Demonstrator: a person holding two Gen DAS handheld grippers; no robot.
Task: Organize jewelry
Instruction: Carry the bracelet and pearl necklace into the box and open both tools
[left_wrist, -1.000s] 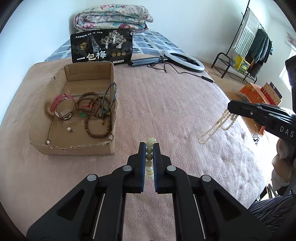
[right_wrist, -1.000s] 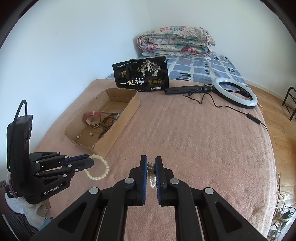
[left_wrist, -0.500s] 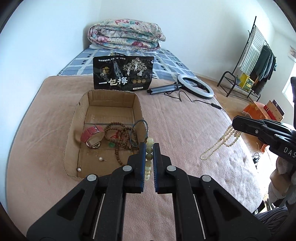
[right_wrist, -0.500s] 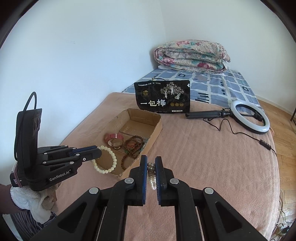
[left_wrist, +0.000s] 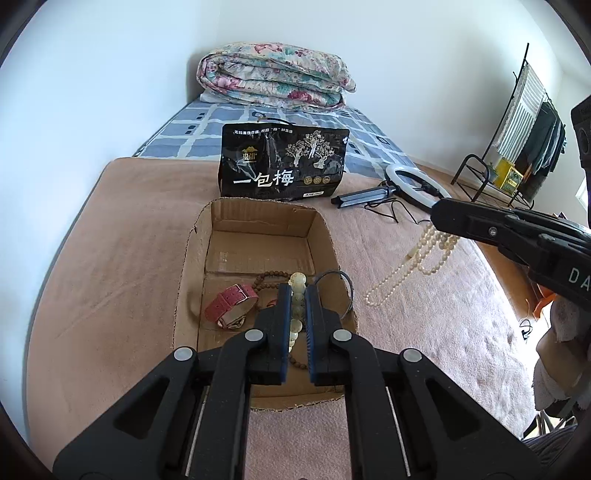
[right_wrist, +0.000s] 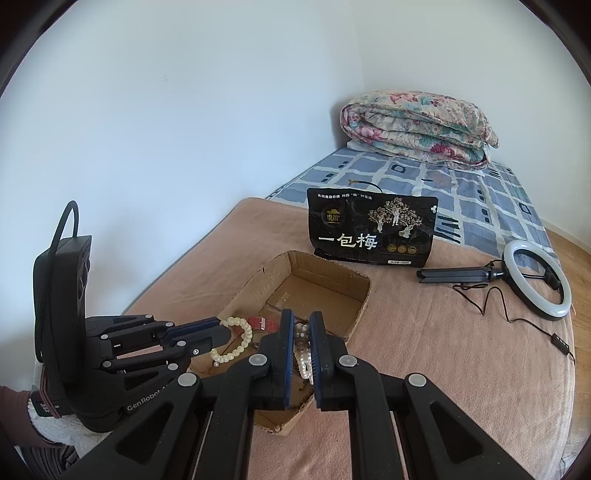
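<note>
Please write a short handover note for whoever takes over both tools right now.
Left tool: shut on the pale bead bracelet, held over the cardboard box.
Right tool: shut on the pearl necklace, which hangs beside the box above the blanket.
In the box: pink watch, brown wooden beads.
Left to do: drop both pieces into the box.
</note>
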